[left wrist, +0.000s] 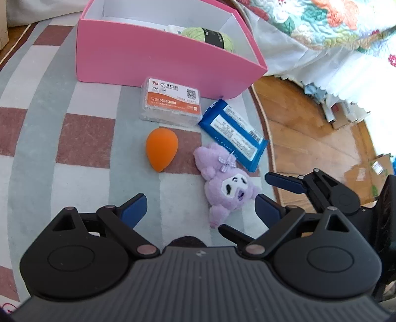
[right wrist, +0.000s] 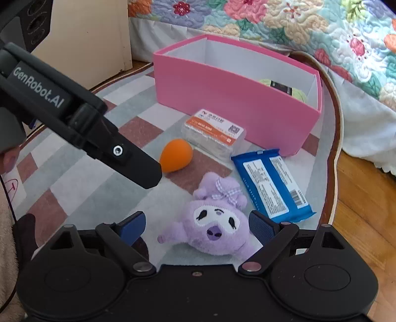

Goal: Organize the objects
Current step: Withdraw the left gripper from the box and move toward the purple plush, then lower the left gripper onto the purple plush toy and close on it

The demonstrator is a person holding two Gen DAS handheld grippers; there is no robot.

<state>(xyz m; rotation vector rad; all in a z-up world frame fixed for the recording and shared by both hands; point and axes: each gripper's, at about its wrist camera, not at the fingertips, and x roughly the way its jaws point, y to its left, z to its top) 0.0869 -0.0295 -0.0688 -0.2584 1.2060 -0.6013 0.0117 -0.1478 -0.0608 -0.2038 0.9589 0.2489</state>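
Observation:
A purple plush toy lies on the checked rug. An orange egg-shaped sponge, a clear box with an orange label and a blue wipes pack lie in front of a pink box that holds green yarn. My left gripper is open and empty above the rug. My right gripper is open, its fingers either side of the plush; it also shows in the left wrist view.
The rug ends at a curved edge on the right, with wooden floor beyond. A bed with a floral quilt stands behind the pink box. Cardboard pieces lie on the floor at right. A cream cabinet stands at the back left.

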